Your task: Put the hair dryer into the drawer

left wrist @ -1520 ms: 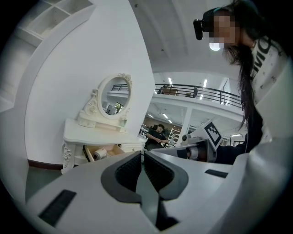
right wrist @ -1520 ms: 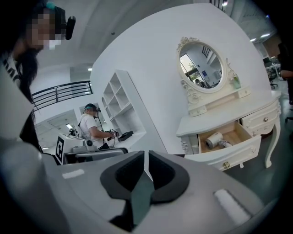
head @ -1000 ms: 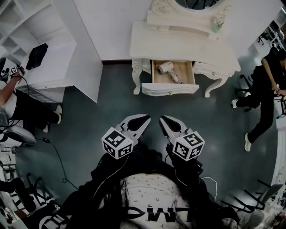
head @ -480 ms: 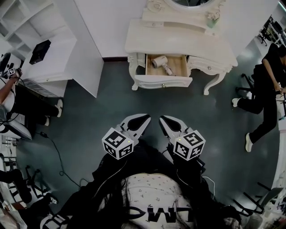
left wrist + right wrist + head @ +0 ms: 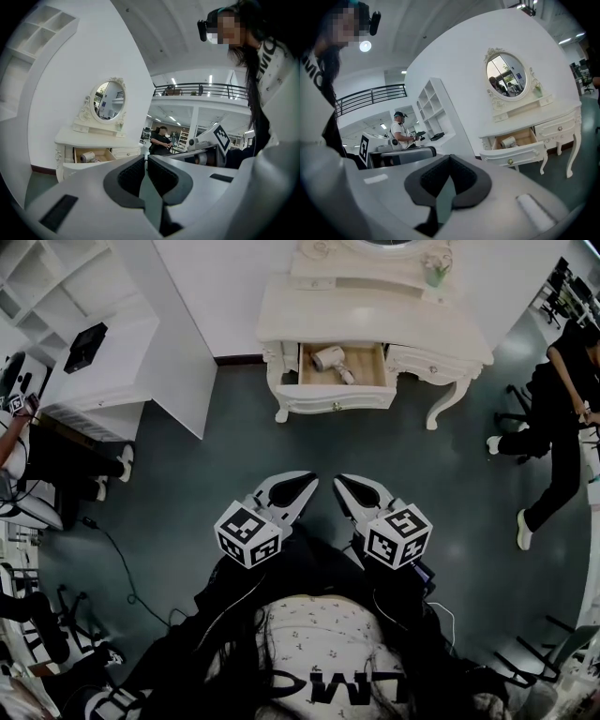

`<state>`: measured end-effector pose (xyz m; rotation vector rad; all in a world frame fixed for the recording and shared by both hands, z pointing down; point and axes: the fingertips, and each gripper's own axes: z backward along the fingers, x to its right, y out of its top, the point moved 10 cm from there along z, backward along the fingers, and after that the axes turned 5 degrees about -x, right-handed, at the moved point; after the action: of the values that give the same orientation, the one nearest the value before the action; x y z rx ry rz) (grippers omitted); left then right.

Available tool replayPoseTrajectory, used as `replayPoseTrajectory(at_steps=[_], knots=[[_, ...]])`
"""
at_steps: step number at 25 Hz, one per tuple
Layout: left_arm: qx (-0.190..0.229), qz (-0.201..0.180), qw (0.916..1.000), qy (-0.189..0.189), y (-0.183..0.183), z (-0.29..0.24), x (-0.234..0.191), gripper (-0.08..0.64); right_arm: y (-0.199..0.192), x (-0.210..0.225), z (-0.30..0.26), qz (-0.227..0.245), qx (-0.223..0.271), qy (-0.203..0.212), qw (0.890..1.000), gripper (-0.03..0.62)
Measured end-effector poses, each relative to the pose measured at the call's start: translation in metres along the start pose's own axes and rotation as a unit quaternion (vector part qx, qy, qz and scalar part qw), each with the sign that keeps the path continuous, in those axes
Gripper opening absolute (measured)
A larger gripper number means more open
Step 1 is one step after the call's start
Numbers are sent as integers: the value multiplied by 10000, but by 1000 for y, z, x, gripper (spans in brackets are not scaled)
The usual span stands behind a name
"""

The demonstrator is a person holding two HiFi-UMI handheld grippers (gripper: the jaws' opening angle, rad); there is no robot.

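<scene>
**Head view.** The left gripper [image 5: 307,485] and right gripper [image 5: 341,484] are held side by side close to the person's body, above the dark floor [image 5: 216,474] and well apart from the white dressing table [image 5: 375,320]. The middle drawer [image 5: 336,400] of the table is pulled out. The hair dryer [image 5: 330,359] is seen lying inside it on the wooden bottom, with its handle angled toward the drawer's right side. A white shelf unit [image 5: 112,352] stands to the left, and a person in dark clothing [image 5: 562,418] is seen at the right edge.

**Left gripper view.** The jaws of the left gripper [image 5: 145,161] are brought together, and nothing is clamped between them. The hair dryer [image 5: 86,156] is visible in the open drawer [image 5: 89,165] beyond.

**Right gripper view.** The jaws of the right gripper [image 5: 450,161] have just been closing and are pressed together with nothing between them. The hair dryer [image 5: 508,141] is seen in the drawer [image 5: 515,153], below the oval mirror [image 5: 506,72].
</scene>
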<state>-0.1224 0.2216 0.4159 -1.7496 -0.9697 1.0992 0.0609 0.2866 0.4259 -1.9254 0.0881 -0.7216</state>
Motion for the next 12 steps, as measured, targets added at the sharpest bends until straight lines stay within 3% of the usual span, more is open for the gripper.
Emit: replayPoseTrajectory(at_steps=[12], knots=[[-25,-139,9999,-43,-3,3,14,0,-9,-7,10,61,8,2,10000,11]])
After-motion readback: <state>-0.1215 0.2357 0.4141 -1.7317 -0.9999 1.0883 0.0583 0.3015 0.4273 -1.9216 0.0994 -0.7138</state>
